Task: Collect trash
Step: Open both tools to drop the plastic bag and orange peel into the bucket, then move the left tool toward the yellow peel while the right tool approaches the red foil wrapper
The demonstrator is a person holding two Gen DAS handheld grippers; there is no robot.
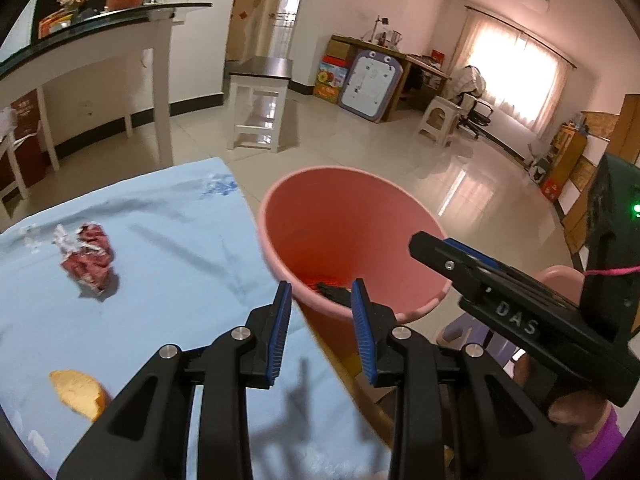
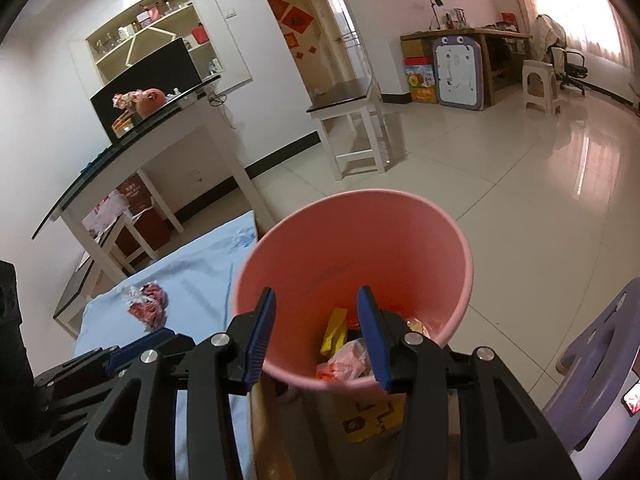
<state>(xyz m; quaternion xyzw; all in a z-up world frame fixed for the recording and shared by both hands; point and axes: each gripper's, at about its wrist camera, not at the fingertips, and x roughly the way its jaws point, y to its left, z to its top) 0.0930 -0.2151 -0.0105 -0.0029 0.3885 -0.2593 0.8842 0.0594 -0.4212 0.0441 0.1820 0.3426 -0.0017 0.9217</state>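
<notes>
One pink bin (image 2: 400, 248). One crumpled red wrapper (image 1: 89, 258) and one orange peel (image 1: 78, 396) on the blue cloth (image 1: 160, 220). Two grippers. Inside the bin, one yellow wrapper (image 2: 335, 330), one pale wrapper (image 2: 348, 360).

Only one text can be read with certainty: the raised letters "DAS" on the black body of the right gripper (image 1: 436, 250), seen in the left wrist view. The red paper decorations (image 2: 295, 20) on the door carry dark characters, but they are too small to read. The red box (image 2: 136, 196) under the glass-top table has pale characters, also not legible. A colourful carton (image 1: 330, 80) beside the desk shows fruit pictures; its print is blurred.
</notes>
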